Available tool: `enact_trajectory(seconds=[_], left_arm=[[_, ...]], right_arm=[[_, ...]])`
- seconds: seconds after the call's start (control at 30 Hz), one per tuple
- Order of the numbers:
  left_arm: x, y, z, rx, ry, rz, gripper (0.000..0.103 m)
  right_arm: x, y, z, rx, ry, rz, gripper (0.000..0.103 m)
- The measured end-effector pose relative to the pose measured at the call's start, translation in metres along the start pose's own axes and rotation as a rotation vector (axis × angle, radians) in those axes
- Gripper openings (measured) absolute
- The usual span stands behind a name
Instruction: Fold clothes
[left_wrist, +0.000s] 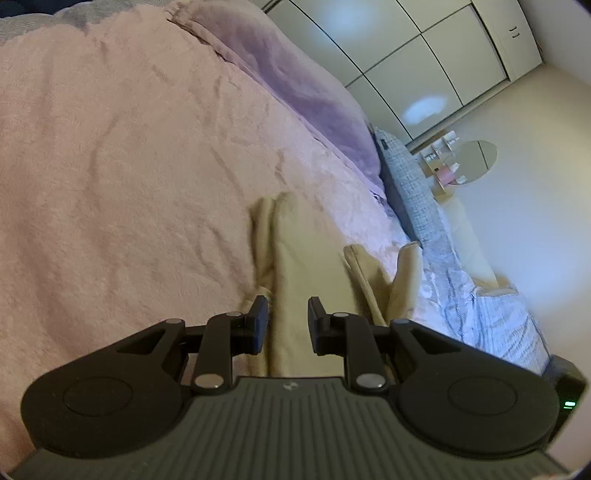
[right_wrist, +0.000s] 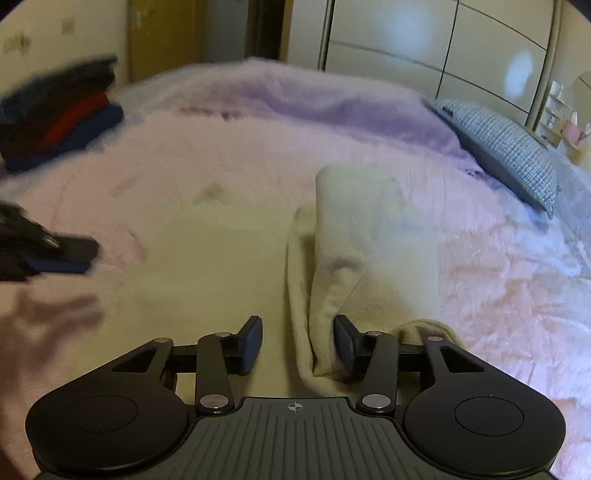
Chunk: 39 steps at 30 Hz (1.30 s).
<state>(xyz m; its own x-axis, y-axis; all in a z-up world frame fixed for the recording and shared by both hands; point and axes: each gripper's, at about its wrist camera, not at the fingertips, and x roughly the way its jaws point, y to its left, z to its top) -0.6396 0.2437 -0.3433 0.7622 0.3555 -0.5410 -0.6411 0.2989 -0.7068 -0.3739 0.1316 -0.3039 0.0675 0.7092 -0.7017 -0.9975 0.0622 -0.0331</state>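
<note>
**Cream garment ran straight ahead of both of your grippers**

Left wrist view: your left gripper (left_wrist: 288, 325) had its jaws parted, with nothing pinched between them. The cream garment (left_wrist: 295, 266) lay on the pink blanket (left_wrist: 110, 166), passing under the gap between the jaws, its long axis running straight away from you toward the purple blanket (left_wrist: 295, 85). A second cream strip (left_wrist: 369, 280) lay just right of it; whether that was a sleeve or a folded edge was hard to make out.

Right wrist view: your right gripper (right_wrist: 297, 345) was also spread wide and held nothing. The cream garment (right_wrist: 351, 240) lay ahead and slightly right, a thick fold rising between the jaws and touching the right finger (right_wrist: 345, 347). The flat cream panel to its left was blurred. The left gripper (right_wrist: 55, 254) showed at the left edge, cut off. A dark folded stack (right_wrist: 59, 118) sat well apart, far left.

The right gripper looked nearer the fold; how many folds were already made I could not judge.
</note>
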Motion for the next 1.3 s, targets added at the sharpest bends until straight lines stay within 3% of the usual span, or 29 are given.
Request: enact_trajectory(seconds=[0.17, 0.3, 0.43, 0.6, 0.8, 0.93, 1.17, 1.23, 1.3], left_arm=[[0.028, -0.036, -0.005, 0.025, 0.065, -0.081, 0.021], [0.063, -0.06, -0.012, -0.001, 0.143, -0.147, 0.022], [0.09, -0.085, -0.018, 0.05, 0.182, -0.129, 0.022], [0.118, -0.115, -0.021, 0.142, 0.215, -0.09, 0.022], [0.161, -0.168, -0.036, 0.301, 0.259, -0.067, 0.022], [0.179, -0.186, -0.048, 0.356, 0.295, -0.059, 0.022], [0.168, -0.174, -0.041, 0.343, 0.264, -0.067, 0.022], [0.176, -0.165, -0.033, 0.347, 0.287, -0.081, 0.022], [0.186, -0.161, -0.025, 0.364, 0.312, -0.093, 0.022]], right_arm=[[-0.068, -0.073, -0.002, 0.238, -0.129, 0.188, 0.046], [-0.074, -0.161, -0.029, 0.594, -0.151, 0.294, 0.046], [-0.072, -0.256, -0.093, 1.018, -0.221, 0.226, 0.046], [-0.058, -0.319, -0.193, 1.449, -0.109, 0.122, 0.046], [-0.073, -0.304, -0.198, 1.321, -0.241, 0.275, 0.046], [-0.074, -0.297, -0.187, 1.195, -0.262, 0.312, 0.046], [-0.047, -0.254, -0.139, 0.698, -0.185, 0.359, 0.046], [-0.039, -0.242, -0.13, 0.651, -0.109, 0.334, 0.003], [-0.04, -0.235, -0.122, 0.637, -0.036, 0.321, 0.002]])
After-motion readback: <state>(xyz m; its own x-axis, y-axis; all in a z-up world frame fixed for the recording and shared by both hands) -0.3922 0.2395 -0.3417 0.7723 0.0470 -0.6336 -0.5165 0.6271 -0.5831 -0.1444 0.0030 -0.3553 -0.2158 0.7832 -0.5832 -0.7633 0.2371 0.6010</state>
